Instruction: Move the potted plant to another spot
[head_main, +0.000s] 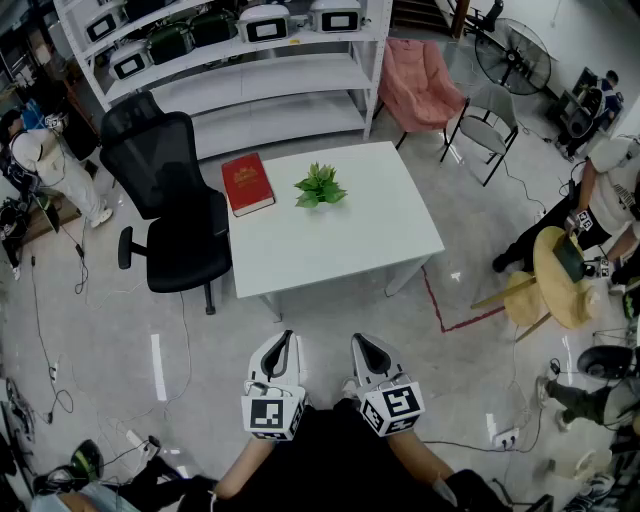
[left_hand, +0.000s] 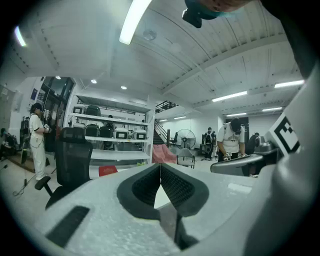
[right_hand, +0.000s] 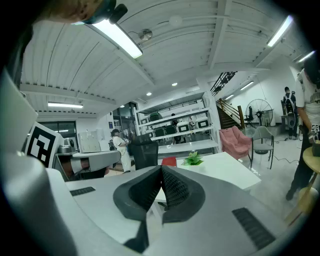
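A small green plant (head_main: 320, 187) sits on the white worktop (head_main: 340, 245). It is near the far edge, about in the middle from side to side. A red book (head_main: 247, 184) lies just to its left, close by but not touching it. A black chair (head_main: 165, 200) stands at the left side of the worktop. Behind the worktop is a white shelf (head_main: 270, 95), and a pink chair (head_main: 420, 85) is off to the right of it.

The left gripper (head_main: 285, 342) and the right gripper (head_main: 362, 345) are held side by side. They are low down, close to the person, on the near side of the worktop. Both are well apart from the plant, which is straight ahead of them across the worktop.

The left gripper's jaws are pressed together with nothing between them. The right gripper's jaws are pressed together too, and they hold nothing. In the right gripper view the plant (right_hand: 193, 159) shows far off, a little to the right of the jaws, with the red book (right_hand: 169, 161) beside it.
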